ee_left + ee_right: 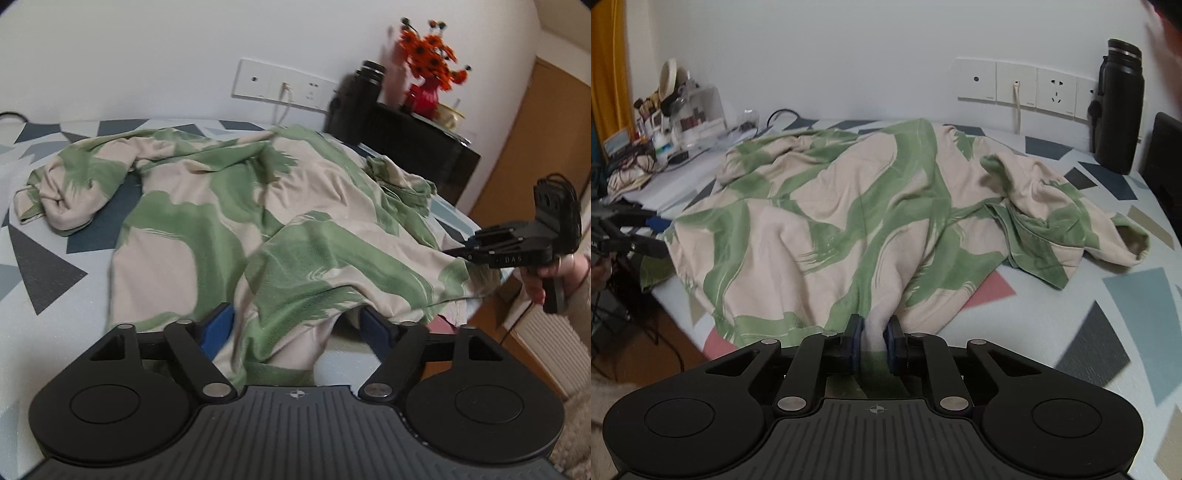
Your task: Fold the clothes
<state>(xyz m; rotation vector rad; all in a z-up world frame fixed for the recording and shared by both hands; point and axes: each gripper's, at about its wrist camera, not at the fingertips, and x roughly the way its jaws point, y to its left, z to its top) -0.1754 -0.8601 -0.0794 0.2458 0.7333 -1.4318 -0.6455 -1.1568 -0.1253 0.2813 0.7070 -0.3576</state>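
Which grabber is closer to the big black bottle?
Right. The right gripper pinches the shirt hem on the black bottle's side; the left gripper sits farther along, away from it.

A beige garment with broad green brushstroke patterns (849,221) lies crumpled and unfolded across a table covered in a geometric-print cloth (1089,314), one sleeve bunched toward the cloth's far side, its near hem draped over the cloth's front edge

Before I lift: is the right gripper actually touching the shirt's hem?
Touching. The right wrist view shows the right gripper with both blue pads pinched on a fold of the green and beige shirt, no gap showing.
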